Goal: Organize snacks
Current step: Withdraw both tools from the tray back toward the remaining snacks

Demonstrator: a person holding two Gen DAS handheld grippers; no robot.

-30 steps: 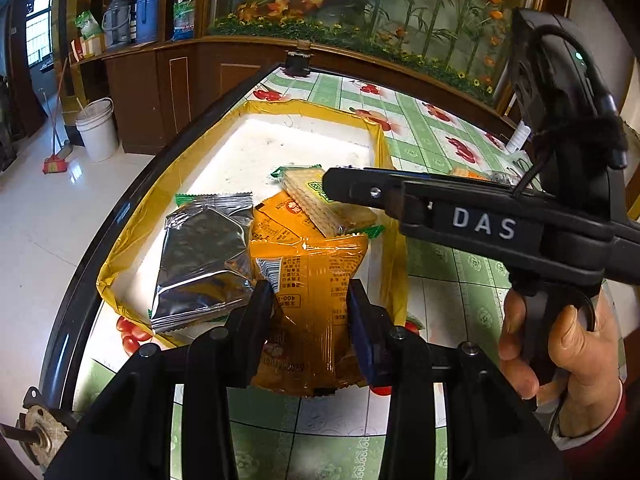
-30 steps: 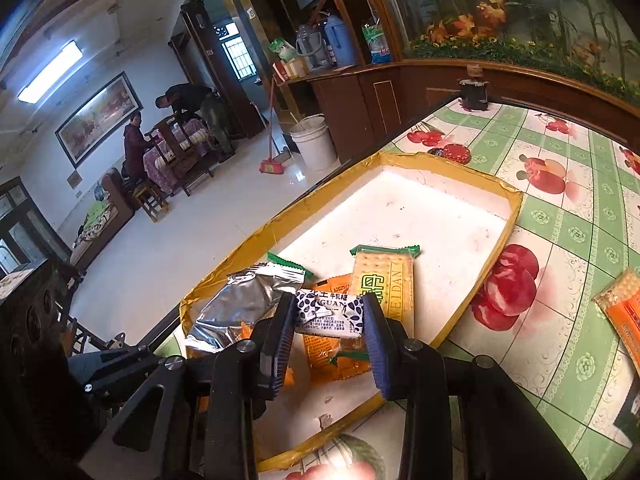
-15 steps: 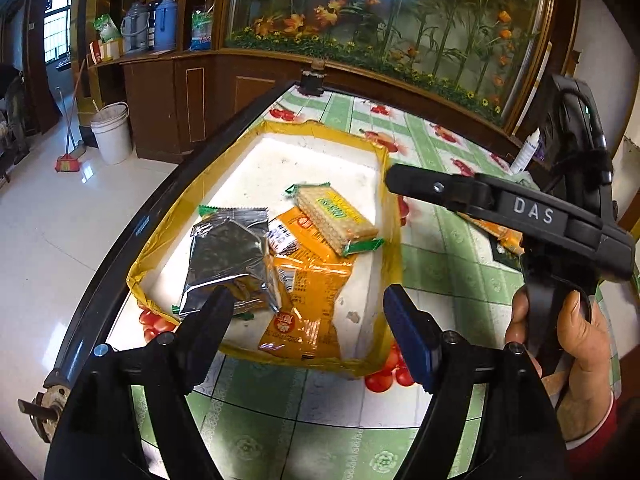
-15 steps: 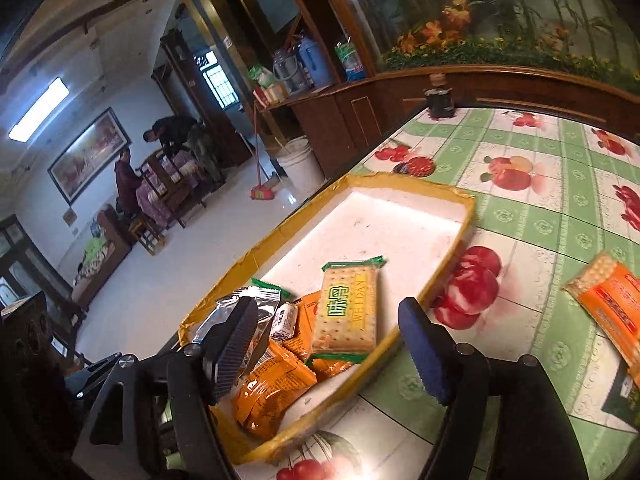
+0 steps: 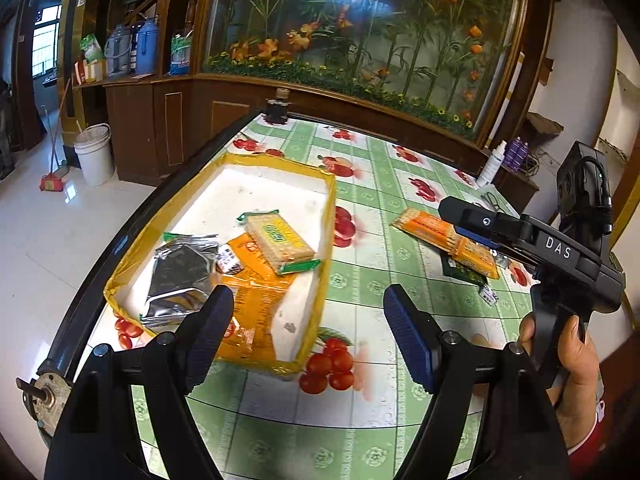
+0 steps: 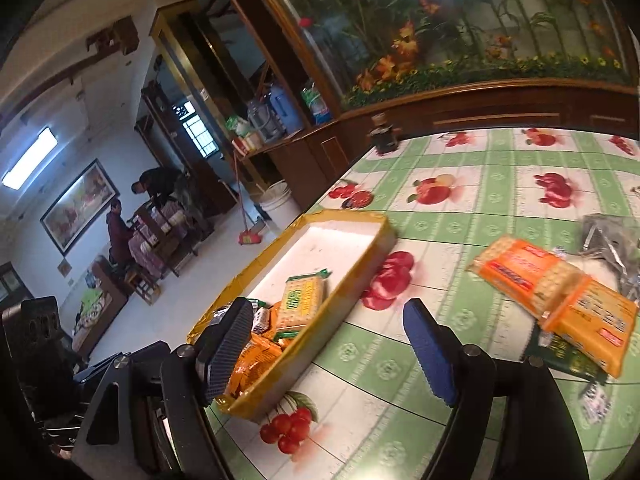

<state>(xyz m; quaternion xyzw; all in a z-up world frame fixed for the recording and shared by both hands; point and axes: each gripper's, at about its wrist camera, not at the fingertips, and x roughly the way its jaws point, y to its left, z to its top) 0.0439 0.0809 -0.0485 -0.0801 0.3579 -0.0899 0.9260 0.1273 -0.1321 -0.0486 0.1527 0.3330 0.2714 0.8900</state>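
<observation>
Yellow-edged and white inside, the shallow tray [image 5: 326, 216] sits on the fruit-print tablecloth [image 5: 360, 288] near the table's edge. A silver foil packet [image 5: 180, 276], an orange snack bag [image 5: 256, 300], a small black-and-white sweet [image 5: 230, 260] and a green-ended cracker pack [image 5: 278, 238] lie bunched at its near end, the cracker pack resting across the orange bag. The left gripper [image 5: 308, 330] hangs above the tray's near corner, fingers spread wide with nothing between them. The right gripper [image 6: 332, 354] is likewise splayed and holding nothing, over the cloth beside the tray. Out on the cloth, well apart from the tray, an orange cracker pack [image 6: 516, 270] lies touching a second orange pack [image 6: 596, 316], which overlaps a dark green packet [image 6: 568, 358].
</observation>
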